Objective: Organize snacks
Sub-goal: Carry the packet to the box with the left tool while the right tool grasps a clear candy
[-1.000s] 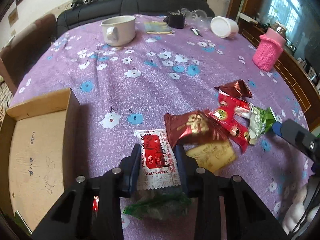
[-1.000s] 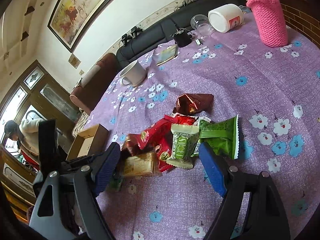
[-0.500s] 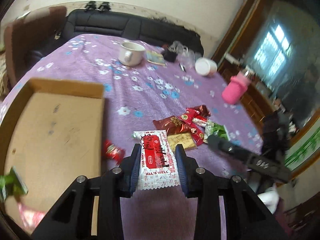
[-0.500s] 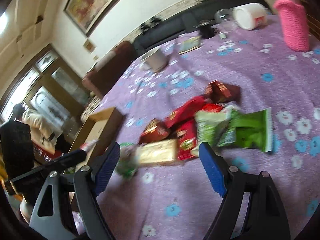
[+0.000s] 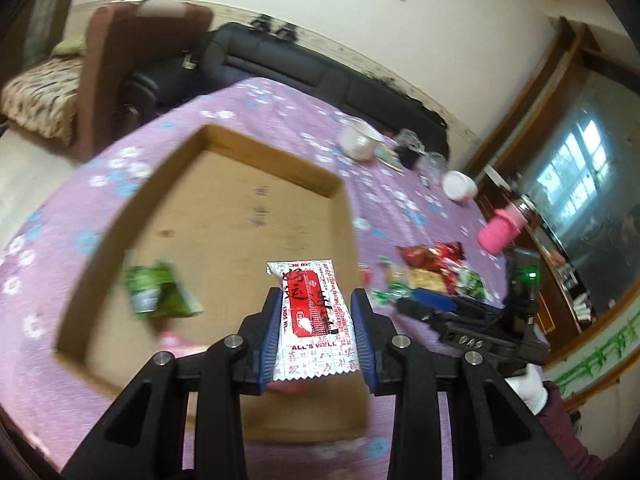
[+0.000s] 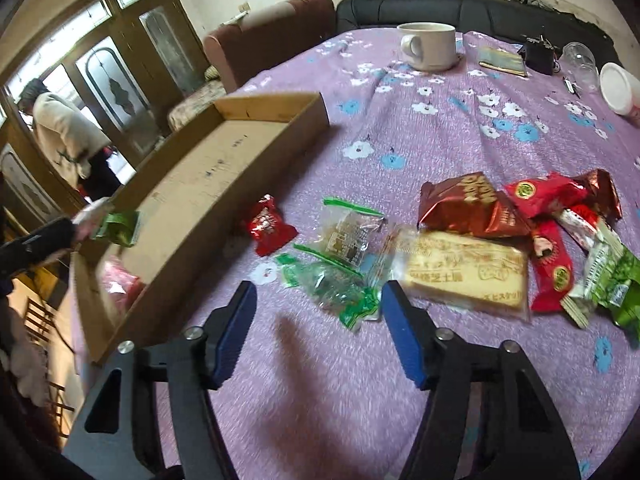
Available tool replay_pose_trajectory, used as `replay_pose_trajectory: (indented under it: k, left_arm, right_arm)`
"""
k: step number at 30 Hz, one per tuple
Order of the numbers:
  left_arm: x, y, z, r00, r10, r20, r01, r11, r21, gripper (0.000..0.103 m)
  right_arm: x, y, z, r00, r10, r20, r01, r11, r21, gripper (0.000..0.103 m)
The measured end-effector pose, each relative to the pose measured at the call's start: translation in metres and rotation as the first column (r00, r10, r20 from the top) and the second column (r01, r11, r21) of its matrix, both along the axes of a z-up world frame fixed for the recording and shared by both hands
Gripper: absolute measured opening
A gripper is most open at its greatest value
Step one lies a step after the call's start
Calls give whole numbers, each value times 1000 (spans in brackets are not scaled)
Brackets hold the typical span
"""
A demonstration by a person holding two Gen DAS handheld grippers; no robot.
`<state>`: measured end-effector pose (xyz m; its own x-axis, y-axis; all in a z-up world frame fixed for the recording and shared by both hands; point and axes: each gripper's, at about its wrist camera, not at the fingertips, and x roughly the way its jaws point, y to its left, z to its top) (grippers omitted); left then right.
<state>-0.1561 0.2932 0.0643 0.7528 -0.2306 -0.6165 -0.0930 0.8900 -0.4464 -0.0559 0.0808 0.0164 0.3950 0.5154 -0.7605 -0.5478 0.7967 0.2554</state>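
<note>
Left hand-held gripper (image 5: 316, 330) is clamped on a flat white-and-red foil snack packet (image 5: 311, 322), its blue pads pressing the packet's two long edges while it hangs above the near end of the shallow brown cardboard box (image 5: 224, 160). That packet looks light, thin and crinkly, with a slick film, so a pinch across the middle as here should hold it; a grip on the sealed end would likely let it swing. Inside the box, ahead and to the left of this hand-held gripper, lies a green packet (image 5: 158, 292), blurred. Right hand-held gripper (image 6: 316, 334) hovers low over the purple flowered table (image 6: 420, 128), jaws closing with nothing pressed between the pads yet; just ahead of its fingertips sits a clear wrapper with green trim (image 6: 340, 284), soft and probably slippery. Beyond it to the right lies a pale yellow cake pack (image 6: 460, 276), which likely crushes easily, so it wants a gentle hold at the sides.
</note>
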Motion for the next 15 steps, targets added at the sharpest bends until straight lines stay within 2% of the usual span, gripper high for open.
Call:
replay_pose_trajectory:
  k: [1, 4, 5, 6, 7, 15]
  left_arm:
    - [-1, 6, -3, 1000, 15, -6, -15, 1000, -4, 34]
    - [-3, 21, -14, 998, 53, -26, -54, 998, -15, 34]
    - [-3, 24, -17, 998, 61, -34, -62, 998, -21, 34]
    - [-3, 25, -20, 997, 64, -39, -65, 998, -24, 34]
    - [-2, 26, -22, 997, 68, -43, -70, 997, -24, 34]
    - [-6, 33, -27, 996, 85, -41, -85, 996, -9, 34]
  right_arm:
    - [1, 1, -1, 1000, 0, -8, 1, 1000, 2, 42]
    - [1, 2, -2, 1000, -5, -23, 5, 1000, 3, 27]
    - [0, 3, -2, 1000, -4, -28, 4, 1000, 3, 25]
    - [-3, 3, -2, 999, -7, -31, 7, 1000, 5, 19]
    - [-4, 3, -2, 999, -6, -37, 7, 1000, 8, 8]
    - [-22, -7, 9, 999, -36, -15, 37, 998, 52, 8]
